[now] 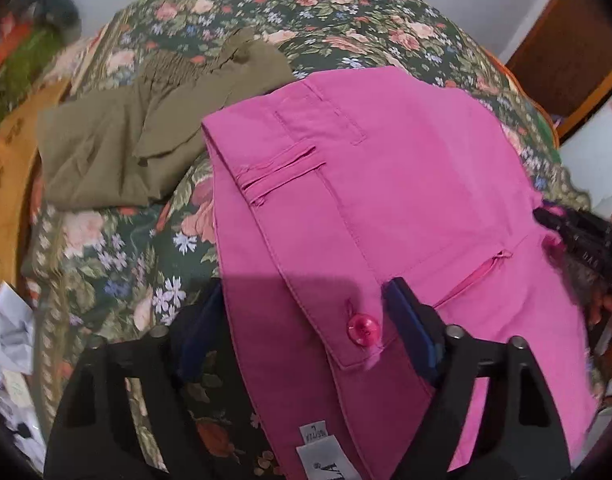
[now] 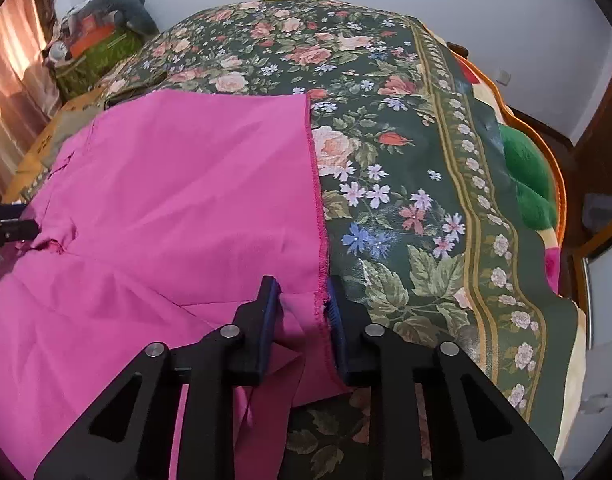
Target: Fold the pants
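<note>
Left wrist view shows the pink pants [image 1: 386, 184] spread on the floral bedspread [image 1: 117, 248], the left gripper [image 1: 301, 312] gaping around the buttoned waistband, the right gripper [image 2: 301, 300] narrowly parted astride the hem edge; soft, light cloth best pinched at seams.

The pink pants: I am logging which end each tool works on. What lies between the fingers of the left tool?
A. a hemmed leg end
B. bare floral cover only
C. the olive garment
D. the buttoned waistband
D: in the left wrist view the left tool straddles the waistband of the pink pants, its pink button between the fingers.
</note>
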Demonstrator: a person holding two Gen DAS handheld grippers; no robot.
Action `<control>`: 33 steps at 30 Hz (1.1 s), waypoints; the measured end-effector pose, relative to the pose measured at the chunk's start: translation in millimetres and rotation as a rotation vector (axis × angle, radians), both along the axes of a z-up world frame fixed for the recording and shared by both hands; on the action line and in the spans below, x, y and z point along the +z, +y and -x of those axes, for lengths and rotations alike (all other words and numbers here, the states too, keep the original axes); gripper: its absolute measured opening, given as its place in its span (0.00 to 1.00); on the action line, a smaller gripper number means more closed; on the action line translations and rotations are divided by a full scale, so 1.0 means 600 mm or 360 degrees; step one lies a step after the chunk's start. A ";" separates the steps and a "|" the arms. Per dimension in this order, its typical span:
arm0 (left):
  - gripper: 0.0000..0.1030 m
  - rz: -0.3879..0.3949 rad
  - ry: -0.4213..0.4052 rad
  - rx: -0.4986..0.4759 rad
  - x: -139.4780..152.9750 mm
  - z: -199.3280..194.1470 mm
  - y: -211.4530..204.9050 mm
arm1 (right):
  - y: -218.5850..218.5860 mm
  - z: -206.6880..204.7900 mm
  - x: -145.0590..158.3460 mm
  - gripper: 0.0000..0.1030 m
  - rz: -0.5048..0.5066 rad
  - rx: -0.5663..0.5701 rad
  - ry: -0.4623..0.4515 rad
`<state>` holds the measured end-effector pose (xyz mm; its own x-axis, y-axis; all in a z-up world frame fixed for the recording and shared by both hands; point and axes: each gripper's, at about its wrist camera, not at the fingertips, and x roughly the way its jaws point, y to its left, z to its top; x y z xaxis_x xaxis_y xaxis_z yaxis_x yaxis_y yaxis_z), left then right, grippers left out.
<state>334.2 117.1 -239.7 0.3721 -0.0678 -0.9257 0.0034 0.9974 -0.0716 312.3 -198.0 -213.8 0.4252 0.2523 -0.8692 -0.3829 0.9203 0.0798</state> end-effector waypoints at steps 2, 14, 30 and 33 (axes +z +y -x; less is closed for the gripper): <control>0.58 -0.0100 -0.0031 -0.0003 0.004 -0.001 -0.006 | -0.002 0.001 -0.002 0.11 -0.0010 0.0011 0.0010; 0.11 -0.0429 -0.0068 0.0120 0.001 0.013 0.020 | 0.008 0.007 -0.008 0.08 0.0071 0.0012 -0.0059; 0.73 -0.0228 -0.0324 0.0216 0.113 -0.005 0.070 | -0.008 0.011 0.123 0.75 0.0014 0.0080 -0.0309; 0.80 -0.0215 -0.0333 0.0261 0.119 -0.032 0.089 | -0.003 -0.005 0.152 0.81 -0.0046 0.0063 -0.0368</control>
<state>353.5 170.6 -168.5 0.5517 0.1280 -0.8242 -0.1581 0.9863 0.0473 315.5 -200.0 -122.4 0.6016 0.2961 -0.7419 -0.4297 0.9029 0.0119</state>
